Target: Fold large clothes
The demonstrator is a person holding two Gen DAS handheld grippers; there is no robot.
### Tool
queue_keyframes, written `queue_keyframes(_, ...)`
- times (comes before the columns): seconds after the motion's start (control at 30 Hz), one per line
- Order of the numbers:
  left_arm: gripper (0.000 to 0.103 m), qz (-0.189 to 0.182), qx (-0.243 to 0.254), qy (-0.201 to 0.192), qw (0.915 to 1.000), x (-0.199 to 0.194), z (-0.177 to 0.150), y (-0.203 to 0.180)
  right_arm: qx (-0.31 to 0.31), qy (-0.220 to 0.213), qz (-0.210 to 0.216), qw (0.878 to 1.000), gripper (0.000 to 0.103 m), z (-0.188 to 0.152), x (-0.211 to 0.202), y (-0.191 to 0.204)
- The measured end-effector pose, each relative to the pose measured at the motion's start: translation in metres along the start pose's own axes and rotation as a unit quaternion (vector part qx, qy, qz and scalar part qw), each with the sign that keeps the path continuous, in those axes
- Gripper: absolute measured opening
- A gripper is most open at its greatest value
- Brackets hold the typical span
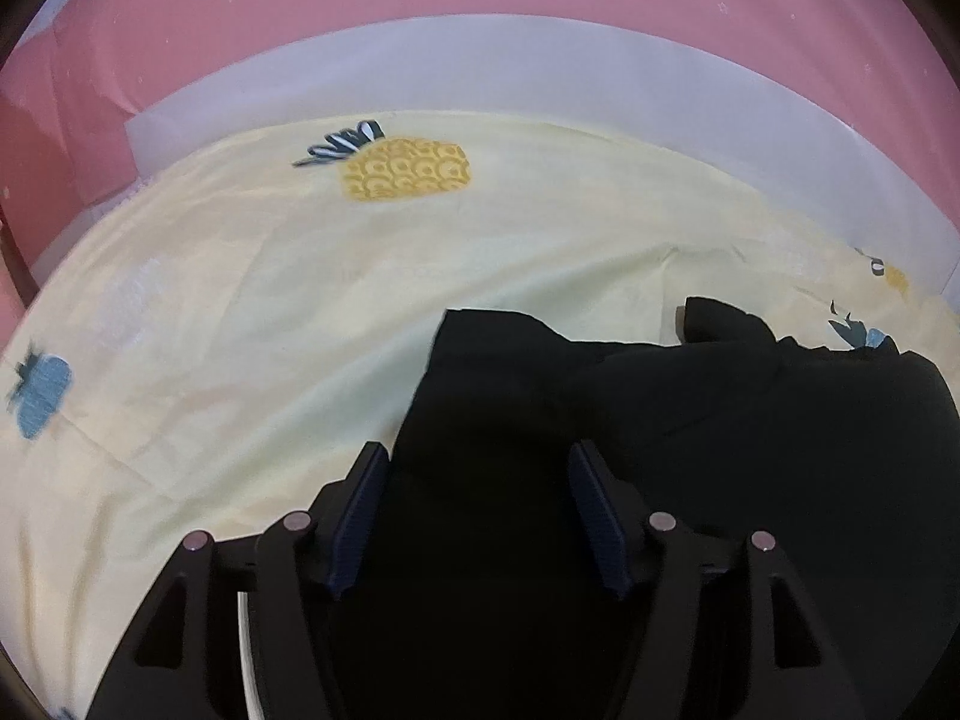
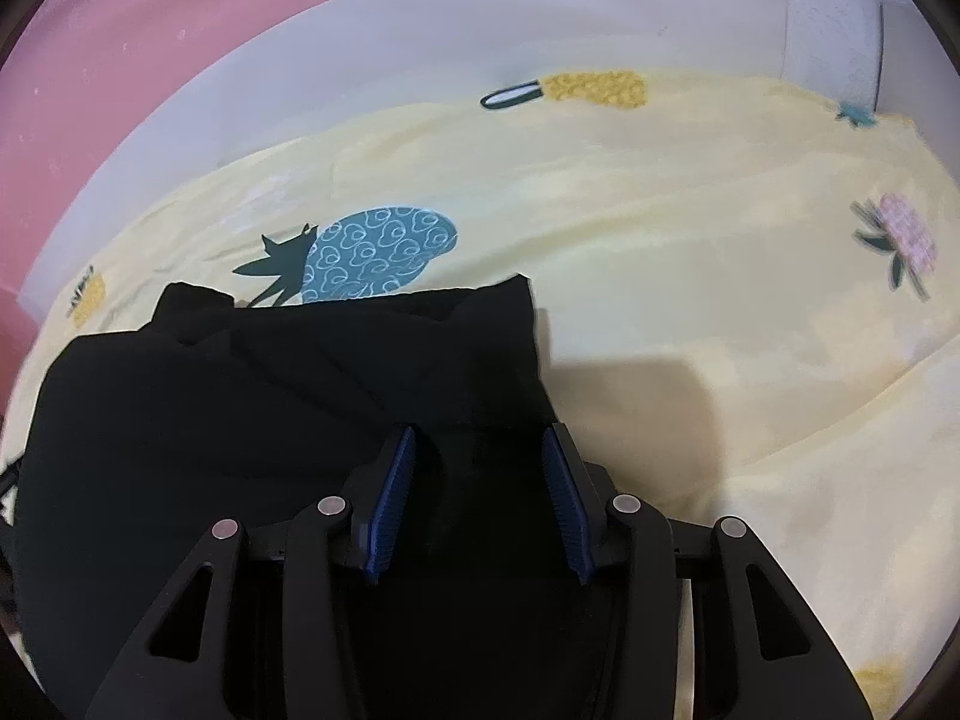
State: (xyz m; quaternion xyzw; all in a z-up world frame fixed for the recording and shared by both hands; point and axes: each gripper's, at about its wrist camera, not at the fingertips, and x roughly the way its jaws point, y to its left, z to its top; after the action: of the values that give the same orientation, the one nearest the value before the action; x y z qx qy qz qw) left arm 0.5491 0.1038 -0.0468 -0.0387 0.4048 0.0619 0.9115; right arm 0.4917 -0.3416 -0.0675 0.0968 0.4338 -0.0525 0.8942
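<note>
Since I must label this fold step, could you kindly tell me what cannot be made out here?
- Left wrist view: the black garment has its near edge hidden behind the left tongs.
- Right wrist view: its near part hidden behind the right tongs; left side cut by the lens rim.
- Both: garment type and fold lines lost in uniform black.

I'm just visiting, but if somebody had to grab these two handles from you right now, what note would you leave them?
Left tool: open, over the black garment, gripping nothing.
Right tool: open, over the garment's other side.
The garment lies bunched on the yellow pineapple sheet, upper edges rumpled.
Done: it looks partly folded, though how far I cannot tell.
Left: grip the edges, finish the fold, flatten it.
</note>
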Motion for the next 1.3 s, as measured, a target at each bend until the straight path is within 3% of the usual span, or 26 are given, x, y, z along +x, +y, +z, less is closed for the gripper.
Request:
queue_keyframes(0.2, 0.063, -0.027, 0.003, -0.041, 0.9988, -0.07, -0.008, 0.024, -0.019, -0.039, 0.031, 0.999, 0.047, -0.014, -0.056, -0.004)
queue_keyframes(0.33, 0.063, -0.046, -0.011, -0.041, 0.998, -0.102, -0.035, 0.053, -0.021, -0.038, 0.048, 0.998, 0.054, -0.045, -0.084, -0.015)
queue_keyframes(0.4, 0.063, -0.052, -0.026, -0.042, 0.9974, -0.117, -0.053, 0.066, -0.014, -0.037, 0.053, 0.998, 0.064, -0.061, -0.094, -0.021)
queue_keyframes(0.6, 0.063, -0.066, -0.036, -0.031, 0.9967, -0.143, -0.1, 0.077, 0.006, -0.022, 0.075, 0.997, 0.066, -0.095, -0.109, -0.028)
queue_keyframes(0.93, 0.065, -0.094, -0.052, 0.016, 0.994, -0.112, -0.104, 0.083, 0.01, 0.007, 0.095, 0.995, 0.071, -0.1, -0.099, -0.039)
queue_keyframes(1.3, 0.082, -0.191, -0.086, 0.07, 0.9753, -0.054, -0.086, 0.087, 0.087, 0.041, 0.154, 0.983, 0.077, -0.081, -0.053, -0.066)
